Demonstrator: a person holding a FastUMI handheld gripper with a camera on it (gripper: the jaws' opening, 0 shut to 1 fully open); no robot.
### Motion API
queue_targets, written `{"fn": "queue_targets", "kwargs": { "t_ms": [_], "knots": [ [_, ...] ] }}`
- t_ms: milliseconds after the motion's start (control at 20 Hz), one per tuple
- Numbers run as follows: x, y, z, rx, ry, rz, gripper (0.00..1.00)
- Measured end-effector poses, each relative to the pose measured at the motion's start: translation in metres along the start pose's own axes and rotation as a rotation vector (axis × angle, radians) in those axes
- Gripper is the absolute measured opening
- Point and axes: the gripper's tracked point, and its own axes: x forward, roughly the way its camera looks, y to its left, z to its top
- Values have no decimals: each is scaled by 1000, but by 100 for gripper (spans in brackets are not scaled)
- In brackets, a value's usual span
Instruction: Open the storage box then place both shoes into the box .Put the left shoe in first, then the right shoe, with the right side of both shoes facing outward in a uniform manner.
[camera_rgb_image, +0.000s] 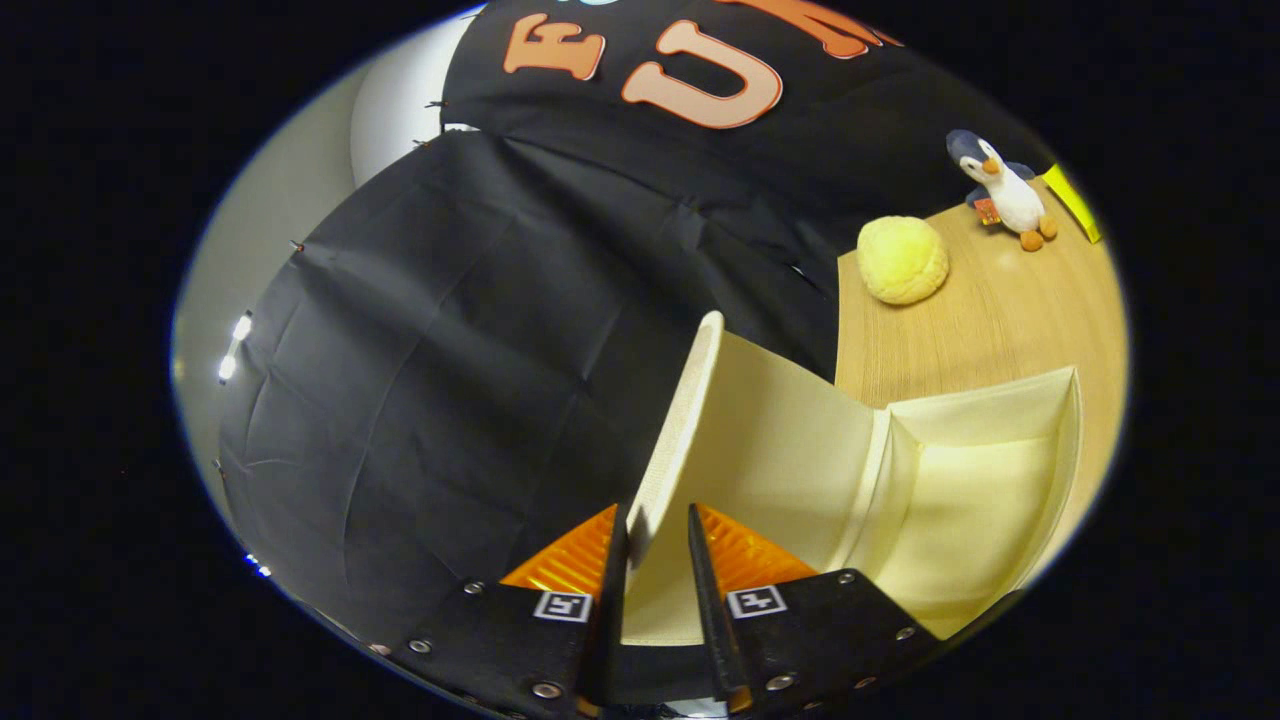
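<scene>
The gripper (657, 545), at the lower middle of the frame, has its two black fingers narrowed onto the raised cream fabric lid (690, 420) of the open cream storage box (985, 480). At upper right, a round yellow plush ball (902, 260) and a plush penguin (1005, 190) rest on the wooden table (1000, 330) beyond the box.

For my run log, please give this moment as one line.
tongs: around raised flap of cream fabric storage box | box: open, no shoes inside | step: opening
</scene>
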Motion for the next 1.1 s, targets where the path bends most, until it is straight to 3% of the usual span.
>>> {"fn": "queue_targets", "kwargs": {
  "t_ms": [150, 250, 400, 600, 800, 900, 1100],
  "knots": [
    [-5, -14, -4, -26, -2, -48, 72],
    [-13, -18, 4, -20, -28, -41, 83],
    [-18, -16, 16, -9, -61, -43, 84],
    [-36, 12, 16, -63, -31, 44, 84],
    [-66, -8, 29, -83, -47, 50, 84],
    [-88, -30, 40, -114, -72, 20, 84],
    [-142, -116, 45, -233, -84, -142, 84]
  ]
}}
